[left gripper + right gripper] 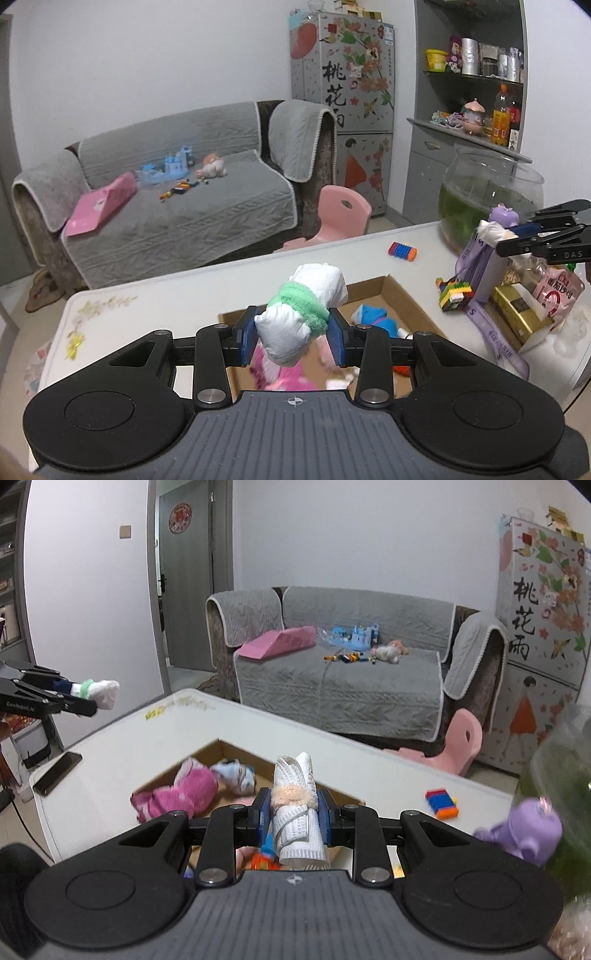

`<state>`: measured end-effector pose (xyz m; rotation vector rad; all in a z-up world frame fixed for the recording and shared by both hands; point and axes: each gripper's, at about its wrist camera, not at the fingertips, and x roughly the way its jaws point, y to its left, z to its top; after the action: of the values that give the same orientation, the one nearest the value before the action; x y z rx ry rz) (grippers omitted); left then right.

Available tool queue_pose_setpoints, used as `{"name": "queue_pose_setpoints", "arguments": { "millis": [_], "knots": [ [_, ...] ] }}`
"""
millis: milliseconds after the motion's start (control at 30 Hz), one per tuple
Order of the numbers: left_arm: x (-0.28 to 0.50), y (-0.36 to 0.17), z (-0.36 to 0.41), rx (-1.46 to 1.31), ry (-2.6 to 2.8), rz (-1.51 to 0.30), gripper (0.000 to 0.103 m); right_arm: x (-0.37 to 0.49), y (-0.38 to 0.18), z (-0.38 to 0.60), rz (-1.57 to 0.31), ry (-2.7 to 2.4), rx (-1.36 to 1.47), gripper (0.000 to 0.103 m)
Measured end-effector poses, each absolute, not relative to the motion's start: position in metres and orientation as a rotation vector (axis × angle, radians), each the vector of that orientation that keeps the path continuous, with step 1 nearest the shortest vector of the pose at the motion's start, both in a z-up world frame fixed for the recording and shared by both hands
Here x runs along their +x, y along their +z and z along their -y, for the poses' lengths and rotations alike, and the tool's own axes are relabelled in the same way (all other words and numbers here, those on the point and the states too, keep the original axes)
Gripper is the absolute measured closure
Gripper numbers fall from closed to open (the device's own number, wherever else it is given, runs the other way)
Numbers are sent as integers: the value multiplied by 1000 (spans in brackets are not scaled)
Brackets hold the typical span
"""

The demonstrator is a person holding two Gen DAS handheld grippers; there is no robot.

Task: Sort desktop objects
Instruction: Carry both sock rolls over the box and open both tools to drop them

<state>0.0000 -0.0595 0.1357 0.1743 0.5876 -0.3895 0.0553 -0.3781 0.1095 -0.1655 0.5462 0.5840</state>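
Partly hidden cardboard box [402,295] contents

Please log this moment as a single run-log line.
left gripper: shut on white-green sock roll | right gripper: shut on white-peach sock roll | both above cardboard box

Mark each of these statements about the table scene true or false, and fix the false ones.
1. The left tool grips a white sock roll with a green band. True.
2. The right tool is empty. False: it grips a white ribbed sock roll with a peach band.
3. A pink sock bundle lies in the cardboard box. True.
4. The fish bowl stands on the sofa. False: it stands on the table.
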Motion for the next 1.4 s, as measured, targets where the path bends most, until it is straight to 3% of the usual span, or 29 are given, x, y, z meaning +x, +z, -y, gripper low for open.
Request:
{"name": "queue_pose_setpoints", "arguments": {
  "millis": [467, 1033, 1400],
  "knots": [
    [65, 125, 127, 213, -474, -650, 58, 105, 107, 350, -573, 644, -195, 79],
    [154, 31, 168, 246, -452, -905, 57, 151, 46, 341, -751, 608, -184, 79],
    [171, -10, 181, 270, -431, -998, 57, 160, 18, 337, -831, 582, -195, 79]
  ]
}}
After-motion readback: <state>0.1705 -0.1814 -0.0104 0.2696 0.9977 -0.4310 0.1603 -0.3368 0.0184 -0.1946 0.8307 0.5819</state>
